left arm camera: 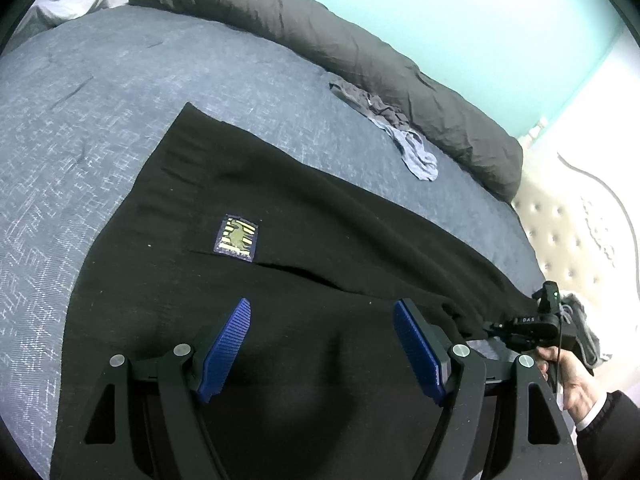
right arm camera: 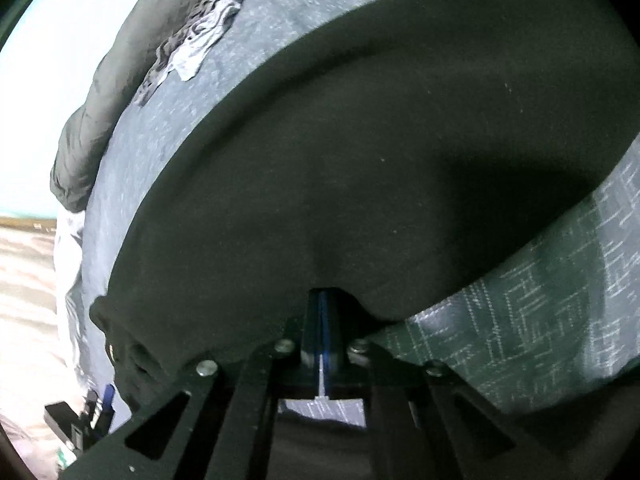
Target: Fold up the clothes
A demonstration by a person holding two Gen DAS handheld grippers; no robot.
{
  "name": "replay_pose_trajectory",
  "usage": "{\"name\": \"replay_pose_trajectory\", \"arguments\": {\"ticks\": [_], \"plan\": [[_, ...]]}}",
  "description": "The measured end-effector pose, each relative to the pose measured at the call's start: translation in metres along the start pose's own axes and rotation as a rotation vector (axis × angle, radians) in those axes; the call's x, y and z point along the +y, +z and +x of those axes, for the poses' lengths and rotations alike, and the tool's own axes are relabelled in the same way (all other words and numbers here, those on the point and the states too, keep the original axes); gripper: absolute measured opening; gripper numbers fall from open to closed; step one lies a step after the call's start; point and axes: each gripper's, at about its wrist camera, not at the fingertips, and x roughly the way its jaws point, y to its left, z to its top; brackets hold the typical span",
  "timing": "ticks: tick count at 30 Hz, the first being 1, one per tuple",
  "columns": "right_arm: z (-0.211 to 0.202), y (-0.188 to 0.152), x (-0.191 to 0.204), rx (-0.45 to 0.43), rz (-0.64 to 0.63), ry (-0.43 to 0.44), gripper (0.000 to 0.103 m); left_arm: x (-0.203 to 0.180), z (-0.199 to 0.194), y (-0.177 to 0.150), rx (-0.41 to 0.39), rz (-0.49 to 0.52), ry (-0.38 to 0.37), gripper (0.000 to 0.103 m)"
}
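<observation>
Bed: a blue-grey patterned cover spreads ahead and to the left of the left tongs, bare and flat up to its far edge.
Black garment: a black garment lies spread flat on the bed, directly under and ahead of the left tongs; a small woven patch on it sits just ahead of the left pad.
Left tongs: the left tongs hang over the garment with the blue pads wide apart and nothing between them.
Dark blanket: a bunched dark grey blanket runs along the far side of the bed, ahead and to the right.
Small grey cloth: a crumpled grey cloth lies just beside the blanket, well apart from the garment.
Wall: a pale green wall rises behind the blanket.
Right tongs: the right tongs are closed on the near edge of the garment, cloth pinched between the pads; a hand grips their handle at the left view's right side.
Bed edge: a quilted pale panel stands beyond the bed's right edge.
Open room: the widest bare stretch of cover lies left of the garment.
</observation>
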Motion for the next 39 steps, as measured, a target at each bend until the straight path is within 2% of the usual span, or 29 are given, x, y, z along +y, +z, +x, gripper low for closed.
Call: {"name": "replay_pose_trajectory", "arguments": {"ticks": [6,11,13,14,16,22,26,29,34,35,36,39], "plan": [[-0.016,-0.009,0.000,-0.030,-0.080,-0.026,0.000,0.002,-0.002,0.000,-0.004,-0.004,-0.005,0.078],[-0.026,-0.011,0.036,-0.070,-0.213,0.065,0.003,0.003,-0.003,0.002,-0.006,-0.006,-0.006,0.078],[-0.028,-0.011,0.053,-0.090,-0.267,0.086,0.016,0.003,-0.003,0.002,-0.007,-0.006,-0.006,0.078],[-0.029,-0.010,0.062,-0.099,-0.291,0.094,0.031,0.004,-0.003,0.002,-0.007,-0.007,-0.006,0.078],[-0.025,0.000,0.074,-0.108,-0.319,0.097,0.034,0.005,-0.004,0.001,-0.006,-0.008,-0.006,0.078],[-0.007,0.040,0.102,-0.151,-0.499,-0.032,0.037,0.012,-0.006,0.002,-0.009,-0.022,-0.003,0.078],[0.012,0.064,0.121,-0.149,-0.604,-0.123,0.038,0.016,-0.005,0.003,-0.006,-0.027,0.002,0.078],[0.026,0.075,0.133,-0.134,-0.645,-0.130,0.054,0.020,-0.002,0.003,0.000,-0.029,0.008,0.078],[0.053,0.067,0.150,-0.088,-0.782,-0.196,0.054,0.024,0.002,0.004,0.007,-0.035,0.014,0.078],[0.058,0.064,0.150,-0.075,-0.805,-0.198,0.049,0.024,0.002,0.005,0.007,-0.037,0.014,0.078],[0.062,0.061,0.150,-0.064,-0.826,-0.200,0.031,0.024,0.003,0.005,0.008,-0.037,0.013,0.078],[0.061,0.052,0.147,-0.069,-0.853,-0.179,0.007,0.024,0.004,0.004,0.011,-0.033,0.014,0.078]]}}
